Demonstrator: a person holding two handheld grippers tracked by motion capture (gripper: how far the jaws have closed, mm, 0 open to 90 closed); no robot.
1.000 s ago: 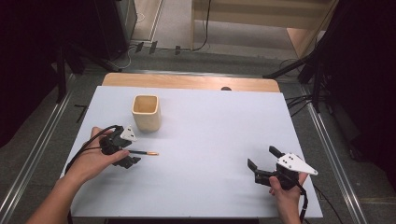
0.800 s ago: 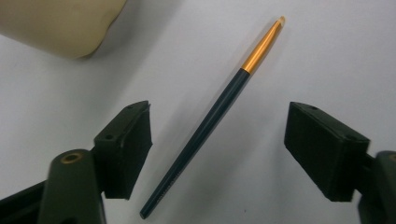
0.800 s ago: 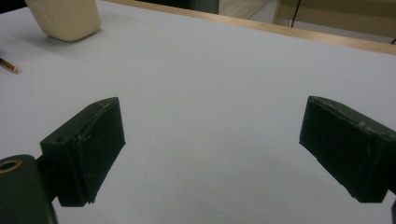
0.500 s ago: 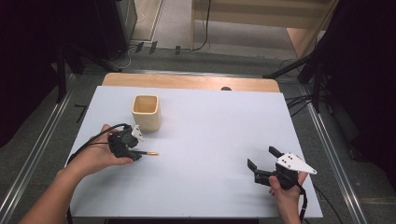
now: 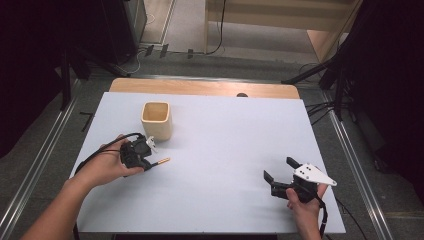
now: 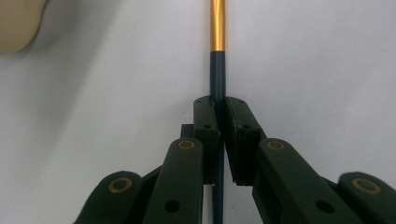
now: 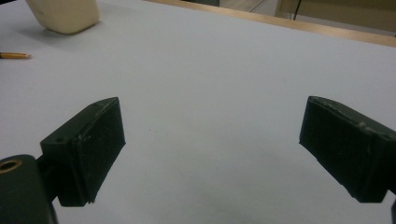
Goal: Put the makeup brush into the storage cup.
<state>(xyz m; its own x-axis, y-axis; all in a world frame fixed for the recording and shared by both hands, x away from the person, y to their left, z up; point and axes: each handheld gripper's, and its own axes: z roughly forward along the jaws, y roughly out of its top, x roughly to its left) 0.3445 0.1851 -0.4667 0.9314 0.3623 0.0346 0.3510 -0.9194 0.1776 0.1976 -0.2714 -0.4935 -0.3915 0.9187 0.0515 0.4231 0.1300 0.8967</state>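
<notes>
Left hand-held gripper [image 5: 145,161], held low over the bench's left side: jaws closed on a pen [image 6: 217,70] with a dark barrel and a gold-orange end. In the left gripper view the barrel runs straight out between the two pads [image 6: 207,122], the gold section beyond them. In the high view the gold tip points right, just above or on the surface; which cannot be told. A black cable [image 5: 102,152] loops back over the left hand [image 5: 102,169].

Right hand-held gripper [image 5: 281,170], near the bench's front right corner, well apart from the pen: jaws spread wide, nothing between them; a grey three-cornered plate [image 5: 312,174] sits on top.

Cup [image 5: 157,120]: beige, square-sided, open top, upright just beyond the left gripper.

No brand, label or writing is legible on any item.

Bench [image 5: 225,135]: pale, matte top, with a wooden strip [image 5: 200,87] along the far edge. Grey floor, metal rails [image 5: 42,150] at both sides, cables and dark stands beyond.
</notes>
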